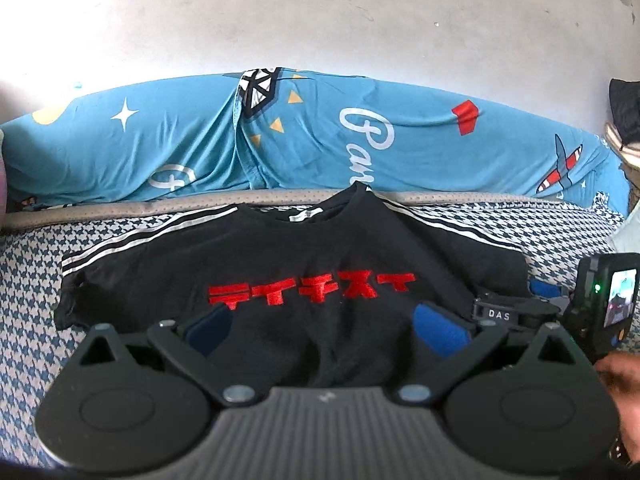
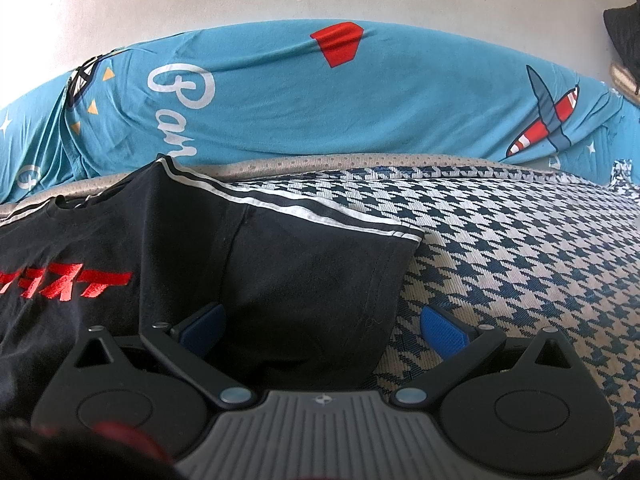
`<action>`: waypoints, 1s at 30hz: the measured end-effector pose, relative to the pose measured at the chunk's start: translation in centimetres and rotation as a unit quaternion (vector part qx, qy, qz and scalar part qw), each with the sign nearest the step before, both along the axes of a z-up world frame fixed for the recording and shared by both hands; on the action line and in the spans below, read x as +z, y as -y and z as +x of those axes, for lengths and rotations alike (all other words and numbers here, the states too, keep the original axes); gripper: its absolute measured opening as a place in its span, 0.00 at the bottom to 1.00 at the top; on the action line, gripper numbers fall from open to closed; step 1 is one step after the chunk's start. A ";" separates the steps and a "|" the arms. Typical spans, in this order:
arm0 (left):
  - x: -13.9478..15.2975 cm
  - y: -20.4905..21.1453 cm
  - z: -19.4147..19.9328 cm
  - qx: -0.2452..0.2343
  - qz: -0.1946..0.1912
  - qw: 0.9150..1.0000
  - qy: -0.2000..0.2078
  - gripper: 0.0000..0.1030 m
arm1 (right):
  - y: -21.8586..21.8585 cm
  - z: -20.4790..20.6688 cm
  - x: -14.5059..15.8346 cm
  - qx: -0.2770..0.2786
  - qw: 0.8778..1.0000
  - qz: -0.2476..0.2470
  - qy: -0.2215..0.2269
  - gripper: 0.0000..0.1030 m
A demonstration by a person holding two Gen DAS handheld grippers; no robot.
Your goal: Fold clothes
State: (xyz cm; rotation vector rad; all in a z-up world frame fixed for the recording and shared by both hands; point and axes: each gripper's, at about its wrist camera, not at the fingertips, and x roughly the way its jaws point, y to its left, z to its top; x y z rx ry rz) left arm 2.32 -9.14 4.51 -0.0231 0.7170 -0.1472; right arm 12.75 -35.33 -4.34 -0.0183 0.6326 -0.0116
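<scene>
A black T-shirt lies flat on the checked bed — left gripper and right gripper over its near edge, jaws open.

T-shirt hem hidden behind left claw, hand cut off at rt edge

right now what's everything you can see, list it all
t-shirt: one, black with red lettering and white shoulder stripes, spread flat on the houndstooth cover
houndstooth cover: one, navy and white, under the shirt
blue sheet: one, turquoise with a plane and white script, bunched behind the shirt
wall: one, off-white, at the back
left gripper: one, black with blue pads, open over the shirt's chest
right gripper: one, black with blue pads, open across the sleeve edge
hand: one, at the right edge of the left wrist view
</scene>
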 end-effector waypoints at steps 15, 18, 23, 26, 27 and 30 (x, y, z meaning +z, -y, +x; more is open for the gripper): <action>0.3 -0.7 0.2 0.016 0.001 1.000 -0.007 1.00 | 0.2 -1.3 1.7 -0.043 0.996 0.075 -0.034 1.00; 0.5 -1.7 0.3 0.034 0.001 0.999 -0.008 1.00 | 0.0 -2.7 3.0 -0.086 0.986 0.132 -0.047 1.00; 0.9 -3.4 0.1 0.056 0.005 0.998 -0.011 1.00 | -1.4 -5.0 5.2 -0.060 0.988 0.135 -0.052 1.00; 0.8 -4.0 -0.4 0.057 0.018 0.998 -0.012 1.00 | -2.4 -6.4 6.4 -0.035 0.993 0.105 -0.040 1.00; 0.7 -4.3 -0.7 0.059 0.019 0.998 -0.015 1.00 | -2.7 -6.7 6.7 -0.025 0.994 0.099 -0.041 1.00; 0.5 -5.5 -1.4 0.067 0.021 0.997 -0.023 1.00 | -3.2 -7.6 7.5 -0.006 0.995 0.090 -0.046 1.00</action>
